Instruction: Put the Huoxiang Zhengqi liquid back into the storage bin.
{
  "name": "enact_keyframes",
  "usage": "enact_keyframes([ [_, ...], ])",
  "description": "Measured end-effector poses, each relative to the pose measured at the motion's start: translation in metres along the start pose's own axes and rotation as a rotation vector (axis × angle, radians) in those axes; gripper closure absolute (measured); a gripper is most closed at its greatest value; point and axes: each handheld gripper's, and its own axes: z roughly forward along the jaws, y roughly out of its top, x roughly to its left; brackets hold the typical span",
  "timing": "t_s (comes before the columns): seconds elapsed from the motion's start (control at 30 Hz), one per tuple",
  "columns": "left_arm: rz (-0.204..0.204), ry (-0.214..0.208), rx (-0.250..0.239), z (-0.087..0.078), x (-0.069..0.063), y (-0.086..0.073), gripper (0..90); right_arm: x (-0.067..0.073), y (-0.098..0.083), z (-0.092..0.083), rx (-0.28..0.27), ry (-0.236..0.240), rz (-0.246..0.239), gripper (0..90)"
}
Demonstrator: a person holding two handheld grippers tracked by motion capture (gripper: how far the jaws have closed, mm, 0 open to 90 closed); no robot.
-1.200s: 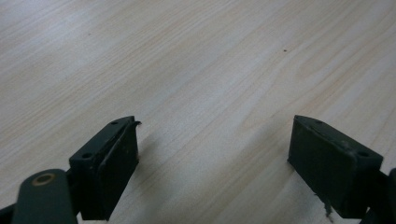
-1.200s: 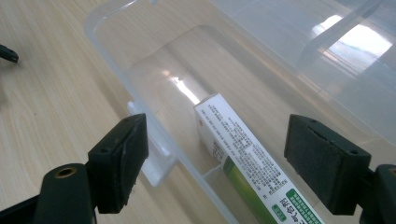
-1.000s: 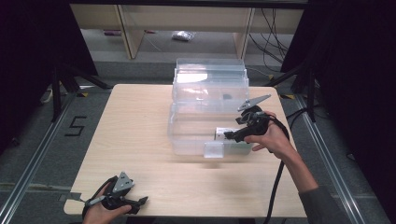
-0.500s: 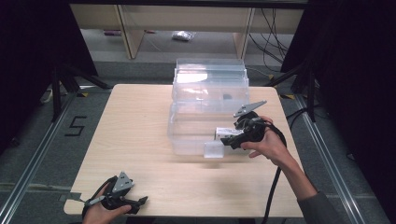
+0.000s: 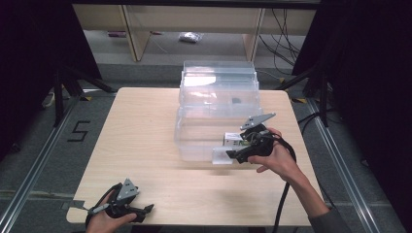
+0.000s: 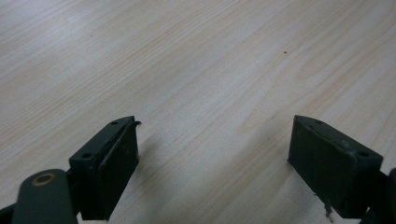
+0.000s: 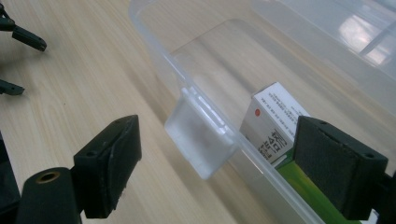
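A pale wooden table with a fine straight grain and rounded corners is seen from above, standing on a grey carpeted floor on which the number 5 is marked in black tape. Beyond the table a light wooden shelf frame is seen, with a small wrapped item lying on the floor under it and black cables hanging at the right. Dark curtains close off both sides.

On the far middle of the table a clear plastic box is placed, smooth and glossy, with thin rounded walls and a flat tab-shaped latch on its near rim. Its clear lid is seen standing open behind it. Inside the box, against the near right wall, a small white and green carton with printed text and a red dot is lying.

The right gripper is held at the near right rim of the box, its black jaws having just been opening; they are now spread wide, with the rim and latch between them but pressed by neither pad. The left gripper is rested at the near left edge of the table, well apart from the box, its matte black jaws spread wide over bare wood.
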Motion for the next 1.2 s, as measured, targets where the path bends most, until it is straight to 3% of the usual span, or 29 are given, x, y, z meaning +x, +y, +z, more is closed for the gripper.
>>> enact_keyframes([
  [0.17, 0.001, 0.001, 0.000, 0.000, 0.000, 0.000, 15.4, 0.001, -0.004, -0.001, -0.001, -0.001, 0.000, 16.6],
  [0.2, 0.002, 0.000, 0.000, 0.000, 0.000, 0.000, 15.5, 0.001, -0.006, 0.001, -0.026, -0.011, -0.013, 16.6],
  [0.23, -0.006, -0.003, 0.001, 0.001, 0.000, 0.000, 15.5, 0.002, -0.006, 0.000, -0.004, 0.002, 0.011, 16.6],
  [0.3, 0.000, 0.000, 0.002, 0.000, 0.000, 0.000, 15.5, 0.001, -0.008, 0.000, -0.011, 0.002, -0.011, 16.6],
  [0.4, -0.004, -0.003, 0.003, 0.000, 0.000, 0.000, 15.4, 0.004, -0.010, -0.001, -0.004, 0.005, 0.016, 16.6],
  [0.47, -0.019, 0.001, -0.011, 0.001, -0.001, 0.000, 15.4, 0.005, -0.012, 0.001, -0.004, 0.016, 0.008, 16.6],
  [0.5, -0.006, -0.002, 0.002, 0.000, 0.000, 0.000, 15.5, 0.006, -0.013, 0.002, -0.026, 0.012, 0.012, 16.6],
  [0.57, 0.004, 0.002, 0.001, 0.000, 0.000, 0.000, 15.4, 0.008, -0.014, 0.001, -0.011, 0.010, 0.025, 16.6],
  [0.73, -0.003, 0.000, 0.000, 0.000, 0.000, 0.000, 15.4, 0.011, -0.017, 0.003, -0.014, 0.016, 0.009, 16.7],
  [0.87, -0.004, 0.000, -0.001, 0.000, 0.000, 0.000, 15.5, 0.015, -0.020, 0.004, -0.021, 0.009, 0.033, 16.6],
  [0.9, 0.004, 0.002, 0.000, 0.000, 0.000, 0.000, 15.5, 0.013, -0.020, 0.004, -0.022, 0.017, 0.001, 16.6],
  [0.93, -0.001, 0.002, 0.000, 0.000, 0.000, 0.000, 15.4, 0.016, -0.021, 0.005, -0.033, 0.005, 0.037, 16.6],
  [1.03, 0.004, -0.001, 0.003, 0.000, 0.000, 0.000, 15.4, 0.016, -0.023, 0.005, -0.030, 0.008, 0.007, 16.6],
  [1.07, 0.000, 0.000, 0.003, 0.000, 0.000, 0.000, 15.5, 0.018, -0.024, 0.005, -0.025, 0.018, 0.033, 16.6],
  [1.13, -0.004, -0.002, 0.002, 0.000, 0.000, 0.000, 15.4, 0.019, -0.025, 0.005, -0.019, 0.010, 0.027, 16.6],
  [1.2, -0.004, 0.001, -0.001, 0.000, 0.000, 0.000, 15.5, 0.019, -0.027, 0.006, -0.026, 0.008, -0.001, 16.6],
])
